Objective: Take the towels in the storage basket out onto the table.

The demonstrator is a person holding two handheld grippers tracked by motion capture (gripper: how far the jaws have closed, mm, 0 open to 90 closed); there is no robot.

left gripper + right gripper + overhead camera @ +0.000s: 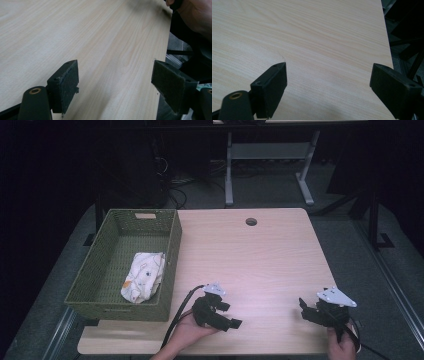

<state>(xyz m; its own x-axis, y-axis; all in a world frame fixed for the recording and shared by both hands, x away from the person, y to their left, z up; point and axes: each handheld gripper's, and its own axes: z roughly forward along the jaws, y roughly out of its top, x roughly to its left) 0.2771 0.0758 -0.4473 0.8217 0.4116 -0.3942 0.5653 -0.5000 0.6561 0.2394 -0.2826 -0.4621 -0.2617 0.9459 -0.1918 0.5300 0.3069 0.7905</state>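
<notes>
From the high view the printed cloth [143, 277] lies crumpled in the green basket [172, 245], looking soft, light, best pinched at a raised fold, no writing legible, while the left gripper [115, 82] view and right gripper [328, 87] view show both released, empty, over the bare surface [312, 37].

Basket wall [170, 265] hides part of the folded cloth [143, 276].
</notes>
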